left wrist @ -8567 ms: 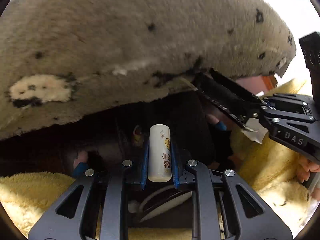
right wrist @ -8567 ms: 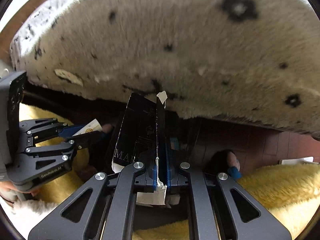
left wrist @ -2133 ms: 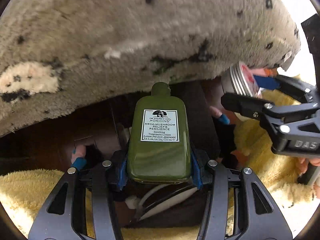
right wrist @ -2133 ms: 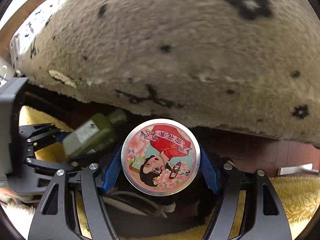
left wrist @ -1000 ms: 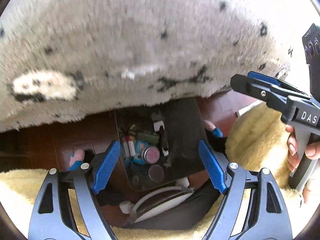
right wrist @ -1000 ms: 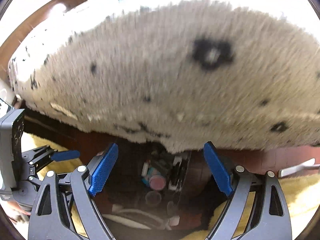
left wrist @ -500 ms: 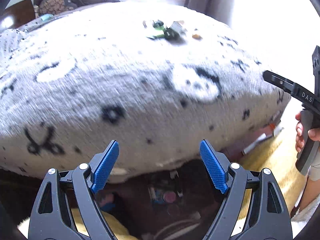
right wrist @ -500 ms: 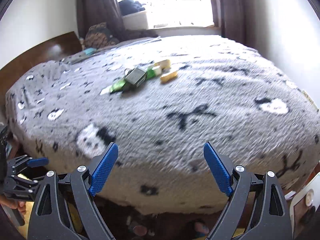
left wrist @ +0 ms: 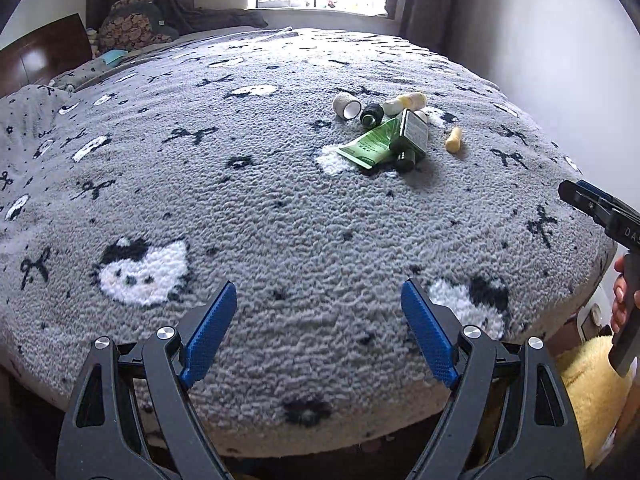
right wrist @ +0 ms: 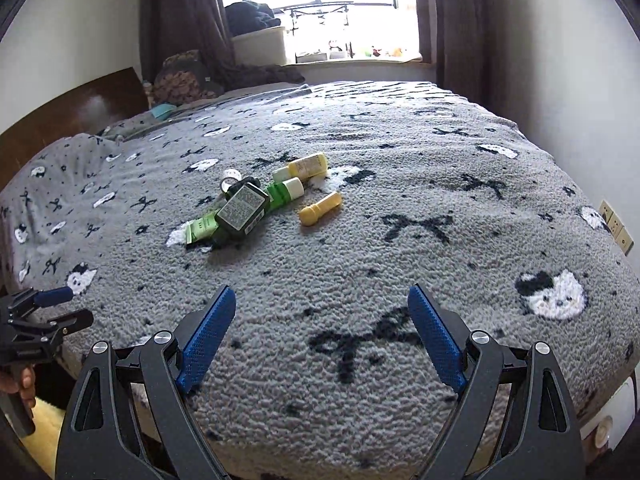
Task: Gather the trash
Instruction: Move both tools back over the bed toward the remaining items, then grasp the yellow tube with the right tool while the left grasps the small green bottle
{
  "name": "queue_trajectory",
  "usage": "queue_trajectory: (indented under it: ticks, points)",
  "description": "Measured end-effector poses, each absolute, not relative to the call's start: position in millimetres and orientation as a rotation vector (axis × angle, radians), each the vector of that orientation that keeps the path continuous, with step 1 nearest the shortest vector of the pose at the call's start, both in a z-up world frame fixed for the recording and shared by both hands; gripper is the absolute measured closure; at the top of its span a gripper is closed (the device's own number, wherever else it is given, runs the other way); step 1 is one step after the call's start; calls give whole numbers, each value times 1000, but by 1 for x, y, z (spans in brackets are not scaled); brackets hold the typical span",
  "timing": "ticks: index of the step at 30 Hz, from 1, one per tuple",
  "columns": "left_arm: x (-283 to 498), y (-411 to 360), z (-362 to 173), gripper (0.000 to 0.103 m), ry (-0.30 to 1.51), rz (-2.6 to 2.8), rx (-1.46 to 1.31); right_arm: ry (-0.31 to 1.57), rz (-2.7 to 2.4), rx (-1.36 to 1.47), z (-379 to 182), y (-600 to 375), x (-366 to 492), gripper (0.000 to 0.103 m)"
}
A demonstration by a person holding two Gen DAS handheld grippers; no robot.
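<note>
A small heap of trash lies on the grey blanket point(left wrist: 280, 208) of the bed: a dark green bottle point(left wrist: 410, 136) point(right wrist: 240, 210) on top of a green tube point(left wrist: 366, 146) point(right wrist: 276, 196), a yellow-capped bottle point(left wrist: 404, 103) point(right wrist: 306, 166), a small yellow tube point(left wrist: 453, 139) point(right wrist: 320, 208), a tape roll point(left wrist: 346, 105) point(right wrist: 231, 176) and a dark cap point(left wrist: 371, 114). My left gripper point(left wrist: 320, 328) hovers open over the near edge of the bed, well short of the heap. My right gripper point(right wrist: 322, 330) is open too, with nothing between its fingers.
The bed fills both views, with a dark headboard point(right wrist: 68, 120) and pillows point(right wrist: 184, 76) at the far left and a window point(right wrist: 320, 4) beyond. White walls stand on the right, with sockets point(right wrist: 616, 226). A yellow fluffy rug point(left wrist: 592, 392) lies by the bed's near corner.
Both grippers rose from the dark bin under the bed's edge and tilted up, so the bed top and the heap came into view. They stayed open and empty.
</note>
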State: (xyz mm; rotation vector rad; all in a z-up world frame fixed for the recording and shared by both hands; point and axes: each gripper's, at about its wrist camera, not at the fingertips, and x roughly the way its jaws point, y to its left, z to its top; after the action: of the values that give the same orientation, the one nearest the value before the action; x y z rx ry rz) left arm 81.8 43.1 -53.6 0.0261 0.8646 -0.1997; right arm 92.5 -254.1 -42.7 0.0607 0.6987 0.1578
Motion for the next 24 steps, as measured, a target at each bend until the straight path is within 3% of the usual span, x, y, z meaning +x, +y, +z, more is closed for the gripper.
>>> queue_trajectory:
  ticks: [9, 14, 21, 24]
  points:
    - [132, 12, -69, 24, 867, -242, 33, 801, 91, 83, -73, -234, 187, 15]
    - [149, 3, -71, 24, 859, -249, 38, 834, 67, 176, -87, -235, 231, 31]
    - [162, -3, -75, 24, 859, -267, 36, 901, 30, 230, -105, -227, 270, 43]
    - [170, -11, -73, 24, 855, -277, 50, 915, -8, 144, -107, -220, 274, 62]
